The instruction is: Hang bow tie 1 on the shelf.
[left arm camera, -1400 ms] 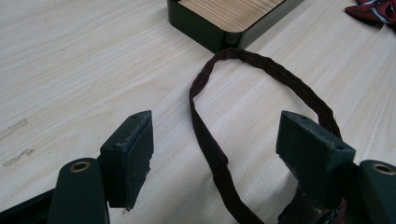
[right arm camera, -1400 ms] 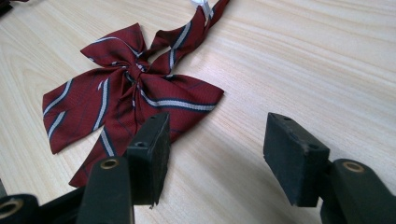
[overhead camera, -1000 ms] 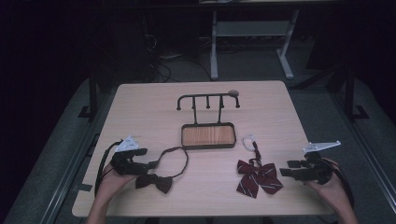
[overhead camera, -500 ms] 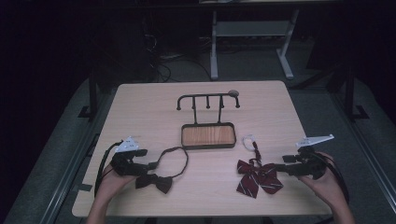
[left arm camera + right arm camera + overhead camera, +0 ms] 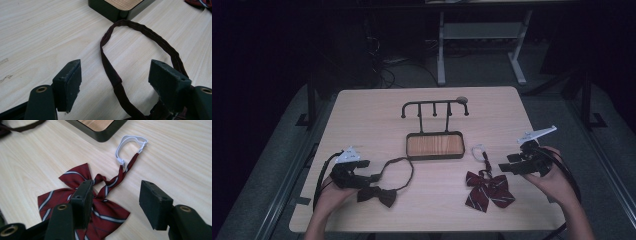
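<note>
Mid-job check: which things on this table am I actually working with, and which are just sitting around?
In the job:
- dark bow tie with its neck strap, at the left gripper, jaws open
- striped red bow tie with its white loop, near the right gripper, jaws open
- hook stand with wooden tray, likely the hanging place

Lying about:
- small round thing by the stand

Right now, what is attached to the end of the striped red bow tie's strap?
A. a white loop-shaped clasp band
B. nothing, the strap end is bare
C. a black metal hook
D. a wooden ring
A: in the right gripper view the striped red bow tie has a narrow strap ending in a white loop-shaped band lying on the table.
</note>
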`<control>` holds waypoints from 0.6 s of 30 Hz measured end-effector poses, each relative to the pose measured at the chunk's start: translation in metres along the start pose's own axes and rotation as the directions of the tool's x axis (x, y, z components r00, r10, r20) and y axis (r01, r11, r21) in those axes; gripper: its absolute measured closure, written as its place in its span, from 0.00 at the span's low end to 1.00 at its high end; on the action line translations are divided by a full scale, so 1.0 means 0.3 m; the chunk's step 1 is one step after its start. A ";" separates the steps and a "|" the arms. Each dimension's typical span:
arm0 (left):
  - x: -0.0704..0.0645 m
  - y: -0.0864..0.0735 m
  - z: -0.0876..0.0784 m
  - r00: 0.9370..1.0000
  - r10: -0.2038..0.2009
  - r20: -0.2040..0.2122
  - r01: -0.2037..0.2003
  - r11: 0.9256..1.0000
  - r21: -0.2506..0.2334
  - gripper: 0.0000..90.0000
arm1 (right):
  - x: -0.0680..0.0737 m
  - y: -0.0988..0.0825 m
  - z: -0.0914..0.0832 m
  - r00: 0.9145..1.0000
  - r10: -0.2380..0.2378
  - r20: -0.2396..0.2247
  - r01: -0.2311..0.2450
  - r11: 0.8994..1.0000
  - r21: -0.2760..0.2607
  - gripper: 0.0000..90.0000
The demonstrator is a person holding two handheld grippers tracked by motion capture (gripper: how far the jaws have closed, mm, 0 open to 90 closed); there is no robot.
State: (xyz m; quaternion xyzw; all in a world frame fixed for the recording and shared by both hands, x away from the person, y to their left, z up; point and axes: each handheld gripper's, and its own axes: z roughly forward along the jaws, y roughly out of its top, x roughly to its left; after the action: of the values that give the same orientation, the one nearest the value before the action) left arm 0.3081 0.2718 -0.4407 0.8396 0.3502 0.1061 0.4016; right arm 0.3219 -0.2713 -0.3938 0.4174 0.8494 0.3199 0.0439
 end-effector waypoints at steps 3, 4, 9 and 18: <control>0.004 -0.001 -0.005 1.000 -0.001 -0.004 0.001 1.000 -0.006 0.30 | -0.003 0.032 0.018 1.000 -0.003 0.006 0.002 1.000 0.019 0.51; 0.006 -0.001 -0.008 1.000 0.008 -0.004 -0.008 1.000 0.000 0.30 | -0.004 0.042 0.026 1.000 -0.005 0.003 0.004 1.000 0.025 0.51; 0.004 -0.002 -0.003 1.000 -0.001 -0.003 0.001 1.000 -0.002 0.30 | -0.013 0.083 0.062 1.000 -0.003 -0.015 0.003 0.999 0.045 0.52; 0.005 -0.003 -0.002 1.000 0.003 -0.003 -0.003 1.000 -0.002 0.30 | -0.016 0.154 0.099 1.000 -0.020 -0.004 0.020 0.996 0.084 0.52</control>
State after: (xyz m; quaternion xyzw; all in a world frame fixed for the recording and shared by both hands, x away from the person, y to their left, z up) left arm 0.3087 0.2736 -0.4412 0.8396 0.3493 0.1084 0.4016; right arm 0.3665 -0.2391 -0.3915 0.4099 0.8663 0.2842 0.0283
